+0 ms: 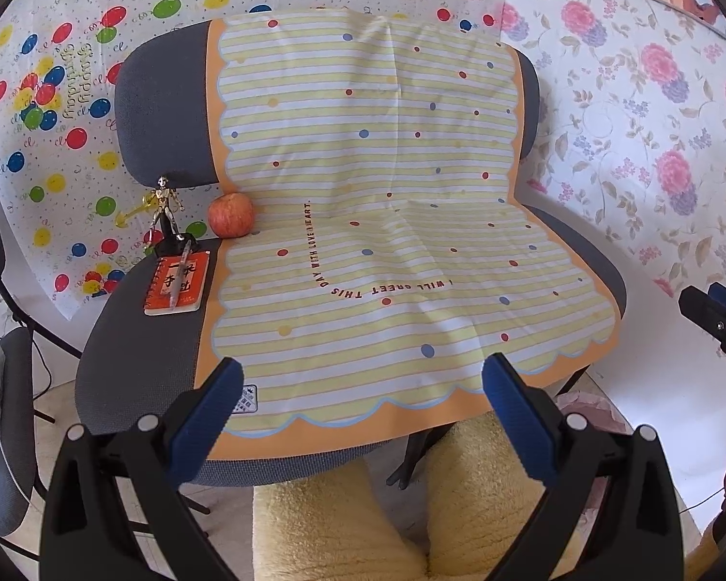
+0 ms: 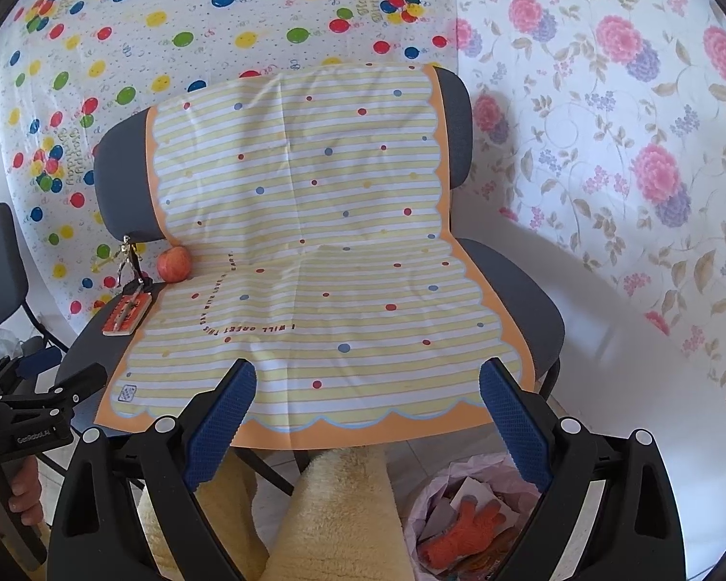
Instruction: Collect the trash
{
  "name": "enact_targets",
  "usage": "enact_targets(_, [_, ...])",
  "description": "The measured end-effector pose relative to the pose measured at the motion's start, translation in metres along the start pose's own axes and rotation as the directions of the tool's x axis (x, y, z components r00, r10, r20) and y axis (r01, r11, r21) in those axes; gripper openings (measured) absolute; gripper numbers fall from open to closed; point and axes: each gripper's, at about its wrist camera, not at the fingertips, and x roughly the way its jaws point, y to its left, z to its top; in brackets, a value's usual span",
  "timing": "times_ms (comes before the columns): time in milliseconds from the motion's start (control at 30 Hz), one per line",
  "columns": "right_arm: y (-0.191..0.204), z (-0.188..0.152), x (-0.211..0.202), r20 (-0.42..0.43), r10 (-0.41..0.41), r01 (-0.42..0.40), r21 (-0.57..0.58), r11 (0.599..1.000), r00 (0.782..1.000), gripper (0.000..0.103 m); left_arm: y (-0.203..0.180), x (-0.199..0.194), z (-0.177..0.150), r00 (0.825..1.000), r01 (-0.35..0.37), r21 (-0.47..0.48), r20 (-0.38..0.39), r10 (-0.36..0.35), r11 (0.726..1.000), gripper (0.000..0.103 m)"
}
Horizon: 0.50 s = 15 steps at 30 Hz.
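The left gripper (image 1: pixel 363 387) hangs before a grey chair (image 1: pixel 135 377) with its fingers (image 1: pixel 218 402) spread wide and nothing between them; the right gripper (image 2: pixel 368 392) does the same, its fingers (image 2: pixel 508 416) wide and bare. Ahead of both pairs of fingers a striped yellow cloth (image 1: pixel 372 222) with coloured dots and an orange border drapes over the chair's seat and back; its near edge lies just beyond the fingertips in both views.

Beyond the left gripper's left finger, on the bare strip of seat beside the cloth, lie an orange notebook (image 1: pixel 179 285) with a pen (image 1: pixel 181 271) on top of it; just past them stands a small golden figurine (image 1: pixel 167 203), and an apple (image 1: pixel 231 216) sits next to it, touching the cloth's edge at the foot of the chair back. In the right wrist view the same group lies far off beyond the left finger.

Below and just inside the right gripper's right finger, on the floor beside the chair, stands a trash bin (image 2: pixel 431 498) lined with a pale pink bag; in it lie an orange glove (image 2: pixel 464 532) and some paper scraps (image 2: pixel 464 489). Fluffy yellow trouser legs (image 1: pixel 343 518) fill the space beneath both grippers; behind the chair hang a balloon-print sheet (image 1: pixel 72 48) and a flowered sheet (image 1: pixel 653 135).
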Motion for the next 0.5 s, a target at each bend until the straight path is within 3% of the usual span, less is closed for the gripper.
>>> enact_targets(500, [-0.0003, 0.0003, 0.0001, 0.0, 0.001, -0.001, 0.0, 1.0, 1.0, 0.093, 0.004, -0.0005, 0.0008, 1.0, -0.004, -0.01, 0.001, 0.004, 1.0, 0.096])
